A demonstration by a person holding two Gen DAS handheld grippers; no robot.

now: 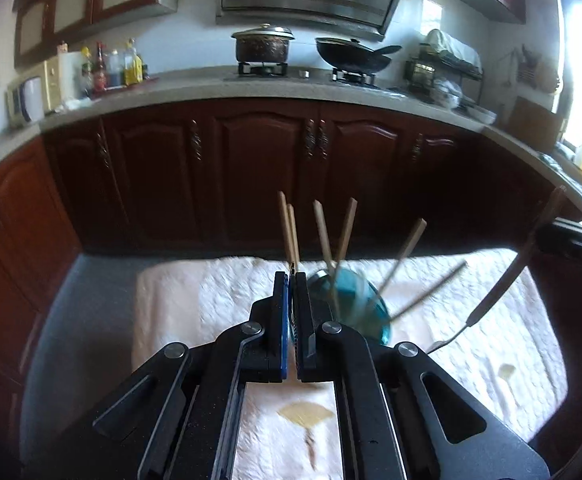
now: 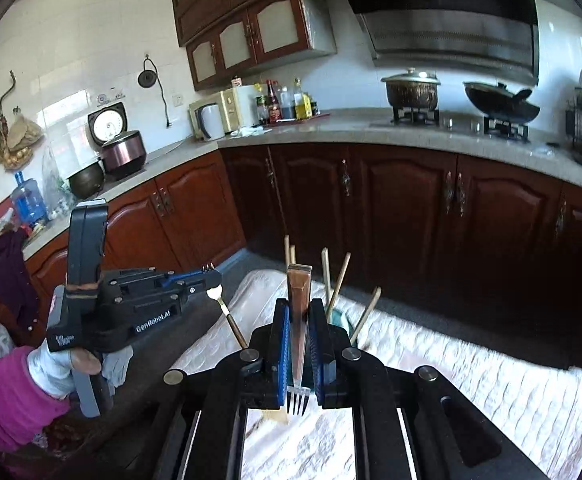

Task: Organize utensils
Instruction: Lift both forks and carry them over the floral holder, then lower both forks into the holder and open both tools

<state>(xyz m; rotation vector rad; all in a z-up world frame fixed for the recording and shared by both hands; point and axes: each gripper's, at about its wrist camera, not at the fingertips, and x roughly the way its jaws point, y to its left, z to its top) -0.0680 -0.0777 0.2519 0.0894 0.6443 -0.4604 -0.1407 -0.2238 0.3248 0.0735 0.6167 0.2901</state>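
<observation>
Above the quilted cloth (image 2: pixel 451 380), right gripper (image 2: pixel 299 344) clamped on a fork (image 2: pixel 298 320), left gripper (image 1: pixel 290 312) pinching another utensil

wooden chopsticks (image 1: pixel 323 232), quilted cloth (image 1: pixel 471 344), metal fork (image 2: pixel 298 360)

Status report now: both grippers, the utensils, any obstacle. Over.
Left gripper shut on a small fork. Right gripper shut on a wooden-handled fork, tines toward camera. Teal cup already holds chopsticks, which crowd its opening.
</observation>
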